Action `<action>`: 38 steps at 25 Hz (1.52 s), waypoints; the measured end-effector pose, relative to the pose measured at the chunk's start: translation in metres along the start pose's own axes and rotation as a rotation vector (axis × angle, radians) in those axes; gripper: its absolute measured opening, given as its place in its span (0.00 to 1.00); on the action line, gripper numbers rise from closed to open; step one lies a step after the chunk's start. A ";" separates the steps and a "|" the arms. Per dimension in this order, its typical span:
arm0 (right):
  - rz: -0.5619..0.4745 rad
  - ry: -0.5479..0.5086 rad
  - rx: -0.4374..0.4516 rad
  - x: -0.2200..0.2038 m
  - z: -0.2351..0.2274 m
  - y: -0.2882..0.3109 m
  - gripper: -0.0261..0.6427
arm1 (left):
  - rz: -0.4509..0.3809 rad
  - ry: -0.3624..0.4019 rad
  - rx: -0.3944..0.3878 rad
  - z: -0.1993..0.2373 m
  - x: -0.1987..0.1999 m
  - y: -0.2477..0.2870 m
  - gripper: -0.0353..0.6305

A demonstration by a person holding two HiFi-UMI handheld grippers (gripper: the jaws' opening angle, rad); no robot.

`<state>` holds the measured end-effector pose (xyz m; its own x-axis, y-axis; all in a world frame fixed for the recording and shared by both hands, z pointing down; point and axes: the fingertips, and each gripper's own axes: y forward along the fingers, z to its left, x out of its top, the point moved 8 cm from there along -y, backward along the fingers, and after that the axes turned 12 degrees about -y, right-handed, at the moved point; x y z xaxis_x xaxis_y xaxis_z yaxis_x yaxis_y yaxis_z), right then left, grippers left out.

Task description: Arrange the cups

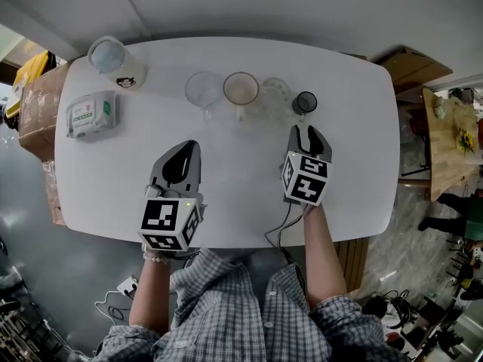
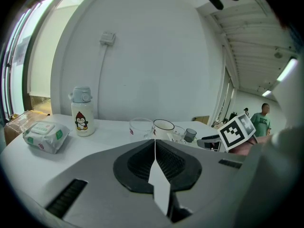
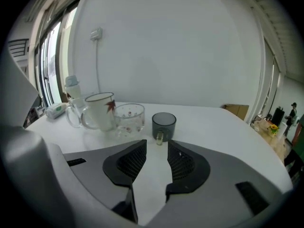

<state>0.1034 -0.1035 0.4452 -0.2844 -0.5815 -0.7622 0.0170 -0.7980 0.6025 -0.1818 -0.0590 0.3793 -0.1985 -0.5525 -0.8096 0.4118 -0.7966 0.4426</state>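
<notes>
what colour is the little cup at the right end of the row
The cup is dark smoky grey and see-through; clearest in the right gripper view.

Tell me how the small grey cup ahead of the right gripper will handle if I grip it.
The small grey cup looks like smoky glass, so it is probably stiff, slick and breakable. It's small, so likely light. Standing upright, it shouldn't roll.

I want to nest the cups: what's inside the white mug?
Head view: the white mug shows an even pale beige inside, no object. Whether that is bare bottom or liquid cannot be told; elsewhere its wall covers the inside.
</notes>
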 end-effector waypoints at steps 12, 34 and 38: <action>0.028 -0.263 0.026 0.002 -0.003 0.023 0.18 | 0.012 0.028 0.017 -0.005 -0.004 -0.003 0.07; 0.004 -0.228 0.128 0.000 -0.003 0.030 0.13 | 0.006 0.009 0.046 -0.006 -0.009 -0.006 0.07; -0.012 -0.216 0.130 0.000 -0.007 0.020 0.13 | -0.012 0.010 0.043 -0.013 -0.007 -0.008 0.07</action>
<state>0.1110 -0.1202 0.4555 -0.4823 -0.5138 -0.7095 -0.1073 -0.7692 0.6299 -0.1726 -0.0458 0.3764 -0.1941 -0.5402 -0.8189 0.3709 -0.8132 0.4485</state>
